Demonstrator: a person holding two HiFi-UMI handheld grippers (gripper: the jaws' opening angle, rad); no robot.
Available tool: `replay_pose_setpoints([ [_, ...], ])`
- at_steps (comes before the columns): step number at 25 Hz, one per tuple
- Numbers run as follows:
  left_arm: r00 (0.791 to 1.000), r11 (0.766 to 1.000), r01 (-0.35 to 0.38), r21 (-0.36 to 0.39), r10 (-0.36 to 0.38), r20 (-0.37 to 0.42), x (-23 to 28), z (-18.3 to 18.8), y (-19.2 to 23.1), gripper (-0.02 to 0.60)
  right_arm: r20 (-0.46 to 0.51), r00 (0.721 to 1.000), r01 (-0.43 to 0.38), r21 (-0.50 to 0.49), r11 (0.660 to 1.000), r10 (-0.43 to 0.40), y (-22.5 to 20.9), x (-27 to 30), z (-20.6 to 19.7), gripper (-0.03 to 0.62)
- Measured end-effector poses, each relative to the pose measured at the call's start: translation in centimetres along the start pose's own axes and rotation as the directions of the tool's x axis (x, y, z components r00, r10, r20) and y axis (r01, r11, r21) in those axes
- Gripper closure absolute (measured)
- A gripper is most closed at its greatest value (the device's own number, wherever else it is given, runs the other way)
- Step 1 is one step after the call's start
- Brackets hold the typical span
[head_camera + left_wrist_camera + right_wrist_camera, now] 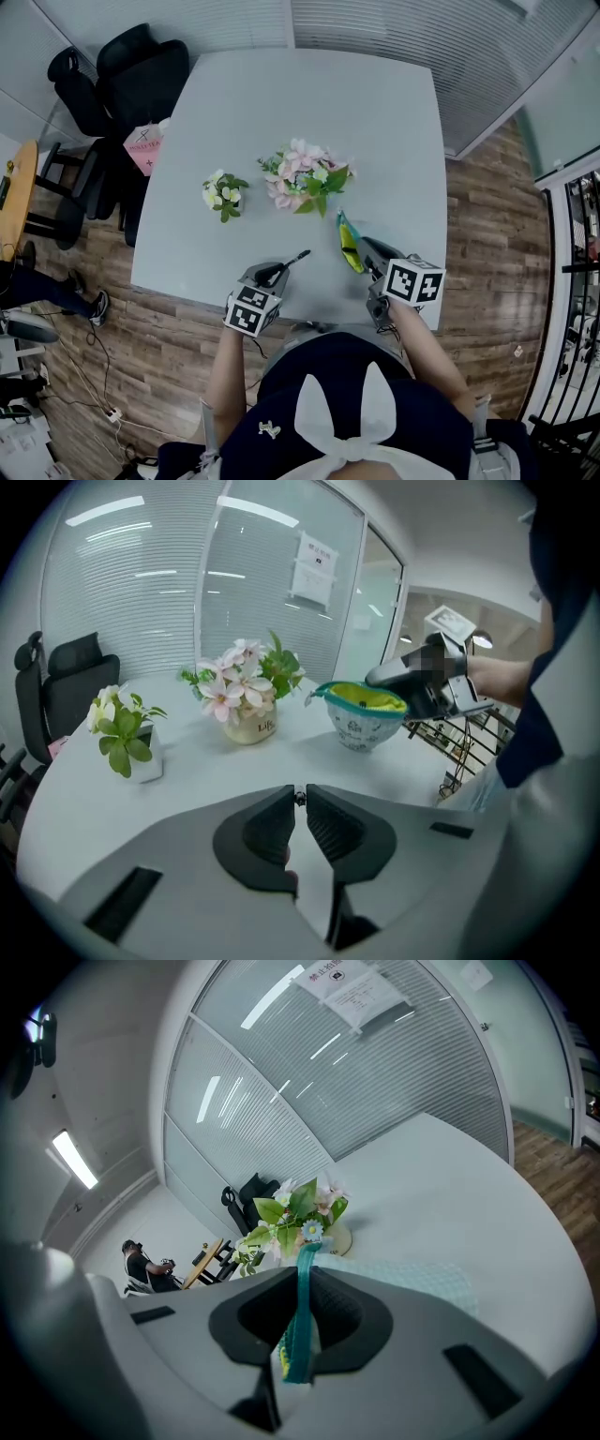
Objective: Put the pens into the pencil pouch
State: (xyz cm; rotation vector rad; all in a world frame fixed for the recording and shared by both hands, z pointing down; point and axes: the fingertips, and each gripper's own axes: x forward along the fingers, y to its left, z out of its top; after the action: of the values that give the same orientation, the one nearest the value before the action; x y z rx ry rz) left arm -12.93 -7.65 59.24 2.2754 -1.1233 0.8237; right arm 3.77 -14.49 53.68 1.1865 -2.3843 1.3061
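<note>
On the grey table (pixel 375 141), flowers (pixel 305 178) at centre, the right claw (pixel 302 1283) pinches the rim of the open pouch (pixel 349 246) at five o'clock; the left claw (pixel 300 801), nearly shut, grips a pen (pixel 294 258) at seven o'clock, not yet in; no other pens show.

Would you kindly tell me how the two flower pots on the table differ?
The small pot carries white blooms; the big pot carries mostly pink ones. The small pot is white and boxy; the big pot is round and cream. Both stand upright on the table, with green leaves.
</note>
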Motion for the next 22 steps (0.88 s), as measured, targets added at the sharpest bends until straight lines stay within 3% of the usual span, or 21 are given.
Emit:
replay_pose_setpoints([
  [7,0.999,0.999,0.013,0.033,-0.014,0.036,-1.2,2.7,0.2,0.529,0.0,1.0,0.001,0.001,1.0,-0.001,0.2,0.0,0.0,0.551],
  [14,0.998,1.0,0.012,-0.003,-0.012,0.062,-1.6,3.2,0.6,0.529,-0.007,1.0,0.004,-0.001,1.0,-0.004,0.3,-0.1,0.0,0.551],
  [22,0.988,0.999,0.025,-0.032,-0.02,0.152,-3.4,6.0,0.9,0.529,-0.003,1.0,0.003,0.001,1.0,-0.003,0.3,0.0,-0.1,0.551],
])
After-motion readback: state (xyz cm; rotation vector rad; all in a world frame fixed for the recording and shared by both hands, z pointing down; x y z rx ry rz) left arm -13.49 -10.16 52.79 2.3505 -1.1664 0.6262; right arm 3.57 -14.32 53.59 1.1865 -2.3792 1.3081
